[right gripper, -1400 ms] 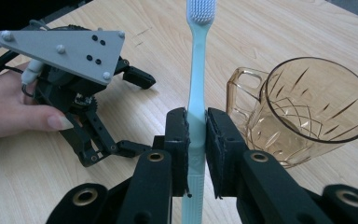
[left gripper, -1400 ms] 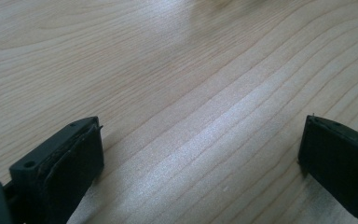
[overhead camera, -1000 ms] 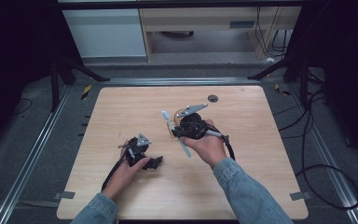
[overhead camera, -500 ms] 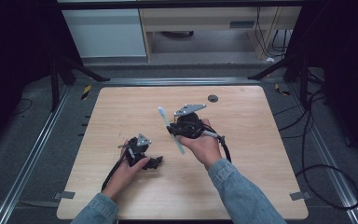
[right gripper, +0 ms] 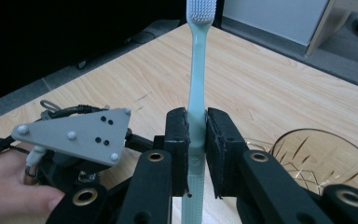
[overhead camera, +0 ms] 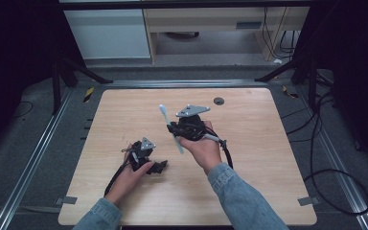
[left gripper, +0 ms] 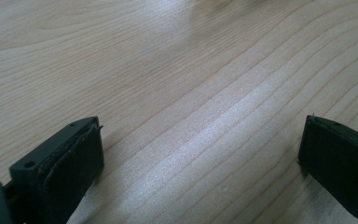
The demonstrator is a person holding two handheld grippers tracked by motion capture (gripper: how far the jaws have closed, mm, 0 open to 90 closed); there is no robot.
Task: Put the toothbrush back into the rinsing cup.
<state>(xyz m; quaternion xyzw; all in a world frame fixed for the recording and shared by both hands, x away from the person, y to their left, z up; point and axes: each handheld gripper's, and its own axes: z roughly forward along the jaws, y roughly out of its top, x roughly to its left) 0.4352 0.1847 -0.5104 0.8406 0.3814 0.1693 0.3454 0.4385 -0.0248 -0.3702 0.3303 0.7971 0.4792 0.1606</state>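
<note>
We see the counter (overhead camera: pixel 124 115) evenly and softly lit from above in the high view, while the surroundings from 9 o'clock round to 3 o'clock sink into near-black shadow. In the left gripper view a pale sheen of glare runs across the wood grain from 7 o'clock toward 1 o'clock, the far edge at 12 o'clock is blurred, and the left tongs (left gripper: pixel 200 154) cast small soft shadows. In the right gripper view the toothbrush (right gripper: pixel 196 84) is sharp and brightly lit, whereas the dark region at 10 o'clock is underexposed and the amber glass bowl (right gripper: pixel 307 158) at 4 o'clock looks slightly soft.
</note>
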